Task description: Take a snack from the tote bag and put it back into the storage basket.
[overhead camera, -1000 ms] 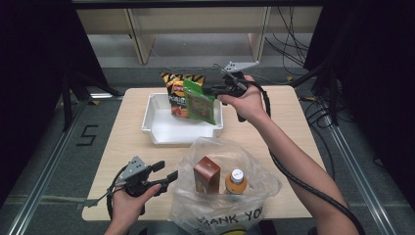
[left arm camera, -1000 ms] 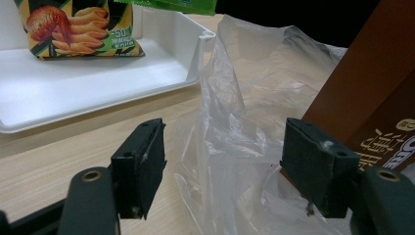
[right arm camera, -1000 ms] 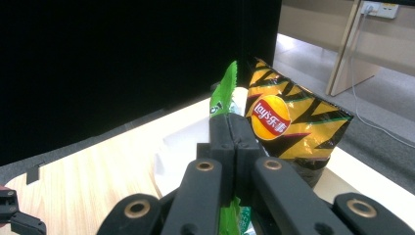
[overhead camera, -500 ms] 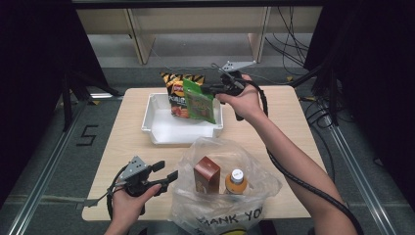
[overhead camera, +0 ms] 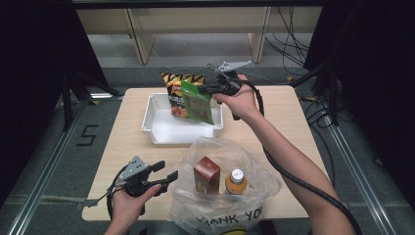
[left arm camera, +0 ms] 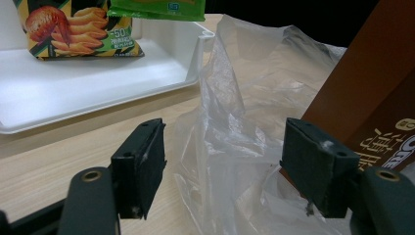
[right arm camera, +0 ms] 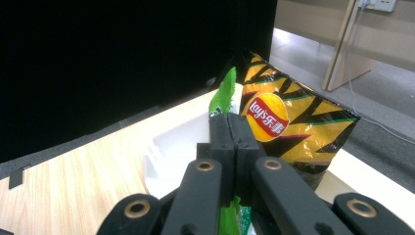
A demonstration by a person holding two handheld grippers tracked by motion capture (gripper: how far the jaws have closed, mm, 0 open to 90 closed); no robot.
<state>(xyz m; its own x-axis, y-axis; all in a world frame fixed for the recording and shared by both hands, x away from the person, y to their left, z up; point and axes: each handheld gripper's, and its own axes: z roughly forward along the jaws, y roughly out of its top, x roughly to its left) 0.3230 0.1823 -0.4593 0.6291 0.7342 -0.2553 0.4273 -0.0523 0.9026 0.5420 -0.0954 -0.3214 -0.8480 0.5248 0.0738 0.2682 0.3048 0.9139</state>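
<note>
My right gripper (overhead camera: 209, 89) (right arm camera: 228, 128) is shut on the top edge of a green snack packet (overhead camera: 197, 103) (right arm camera: 223, 93), which hangs over the right end of a white tray (overhead camera: 156, 132) (left arm camera: 88, 88). A yellow-and-black Lay's chip bag (overhead camera: 175, 93) (right arm camera: 288, 132) (left arm camera: 73, 29) stands in the tray's far side, just behind the packet (left arm camera: 156, 7). At the table's near left, my left gripper (overhead camera: 166, 174) (left arm camera: 222, 166) is open, its jaws pointing at the edge of a clear plastic bag (overhead camera: 215, 196) (left arm camera: 230, 122). Inside the bag stand a brown carton (overhead camera: 206, 174) (left arm camera: 372, 103) and an orange-capped bottle (overhead camera: 236, 181).
The wooden table (overhead camera: 288, 112) has bare surface at its left and right ends. Black cables (overhead camera: 303, 181) trail from the right gripper along the forearm. Wooden furniture legs (overhead camera: 137, 39) and floor cables lie beyond the far edge.
</note>
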